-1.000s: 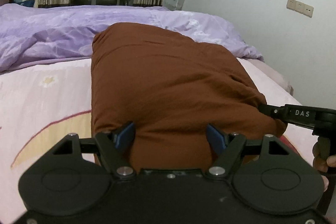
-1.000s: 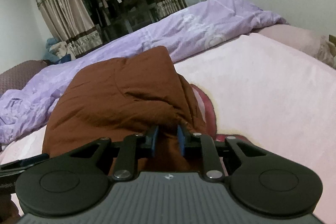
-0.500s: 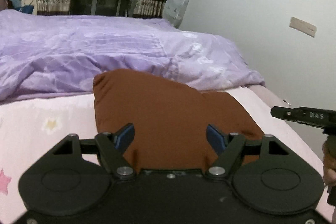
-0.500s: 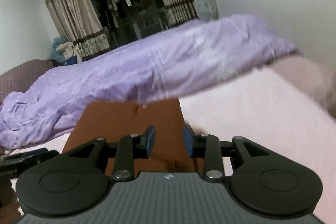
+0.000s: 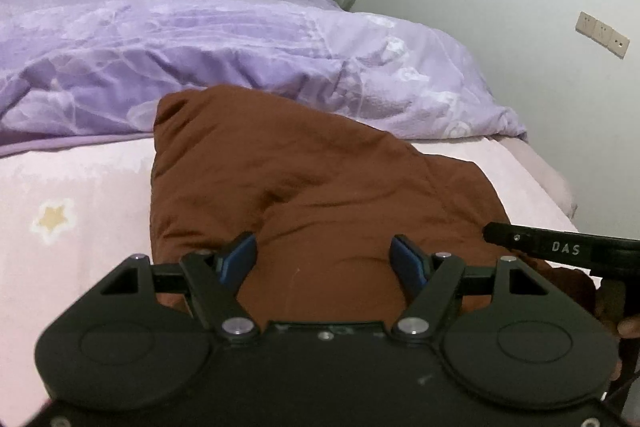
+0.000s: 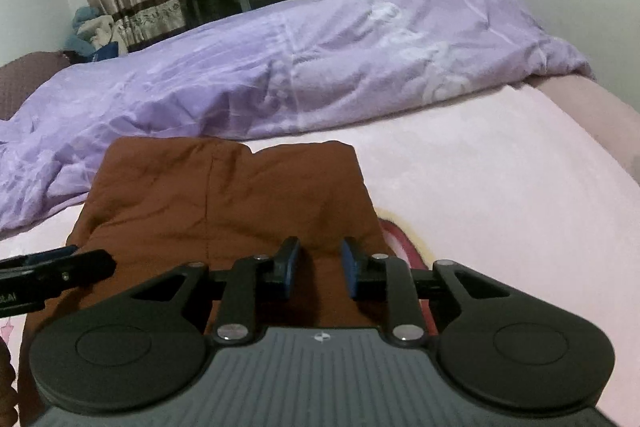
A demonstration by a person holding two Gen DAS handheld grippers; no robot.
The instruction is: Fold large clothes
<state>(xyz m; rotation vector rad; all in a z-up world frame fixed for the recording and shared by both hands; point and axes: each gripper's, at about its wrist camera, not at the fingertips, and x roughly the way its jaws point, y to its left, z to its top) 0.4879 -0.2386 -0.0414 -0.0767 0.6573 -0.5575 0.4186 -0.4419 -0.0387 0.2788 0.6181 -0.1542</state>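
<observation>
**While both tongs hang free, fold looks mostly done**

Since nothing sits between the pads, I read both as released: left tongs (image 5: 324,257) spread wide, right tongs (image 6: 319,267) narrower but with a clear gap, each low over the near edge of the brown garment (image 5: 320,187). I can't tell whether either one touches cloth.

Garment lies on the pink bed sheet (image 5: 80,179) as a compact, roughly rectangular bundle; the right view shows layered panels with a seam down the middle. My read: main folds are in. Left side is puffy with a raised far corner, so flattening or one more fold may remain.

Beyond it the purple duvet (image 5: 240,39) is bunched across the bed, far edge just beside the garment.
</observation>
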